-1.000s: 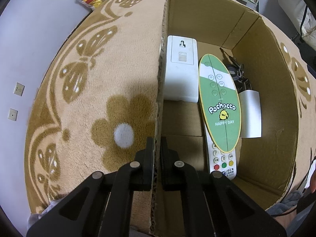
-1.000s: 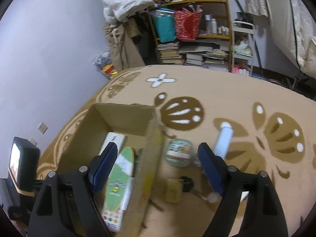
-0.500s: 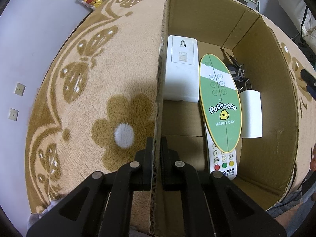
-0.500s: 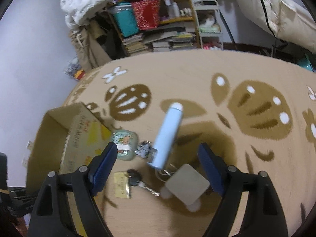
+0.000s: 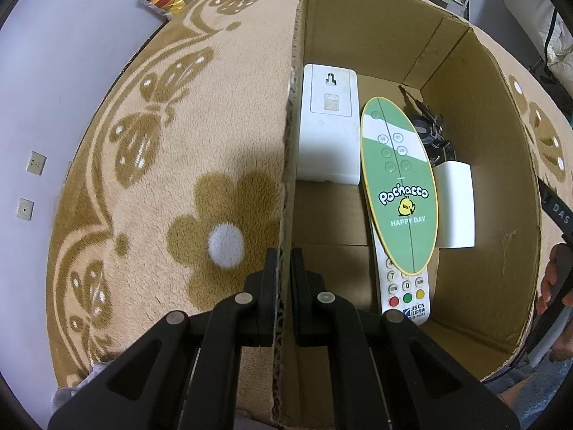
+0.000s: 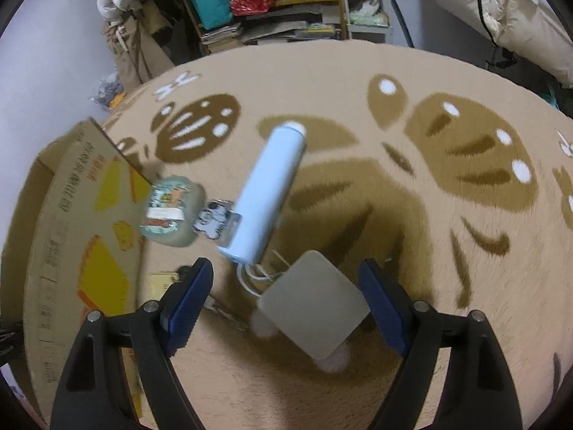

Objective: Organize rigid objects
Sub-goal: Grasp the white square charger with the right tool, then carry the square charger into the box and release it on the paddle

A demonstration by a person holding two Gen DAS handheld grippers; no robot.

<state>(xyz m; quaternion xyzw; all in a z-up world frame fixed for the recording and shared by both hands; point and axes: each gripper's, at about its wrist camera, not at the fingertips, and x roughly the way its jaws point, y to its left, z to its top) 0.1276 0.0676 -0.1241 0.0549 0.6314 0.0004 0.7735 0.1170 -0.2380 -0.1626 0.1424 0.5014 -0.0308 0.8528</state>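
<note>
The left gripper [image 5: 283,268] is clamped on the near wall of the cardboard box [image 5: 480,165], one finger on each side of the wall. The right gripper [image 6: 286,297] is spread wide and grasps nothing; it hangs over the grey square pad [image 6: 315,308] at lower centre of the right wrist view.

Box contents, centre of the left wrist view: white wall-mount unit [image 5: 329,132], green oval Pochacco card [image 5: 399,186] overlapping a white remote control [image 5: 404,297], white card [image 5: 454,204], bunch of keys [image 5: 429,129].

Items remaining on the carpet [image 6: 394,215]: light-blue cylinder [image 6: 268,193], round green container [image 6: 170,211], small cartoon charm [image 6: 216,220], yellow tag [image 6: 161,283].

Risks:
- A white cable [image 6: 258,274] runs from the cylinder base to the pad. Lifting the pad would probably drag the cylinder.
- The pad lies flat on deep pile; the fingers may slide over its edges.
- The charm touches the cylinder and may shift with it.
- Pulling on the clamped wall could tilt the box.
</note>
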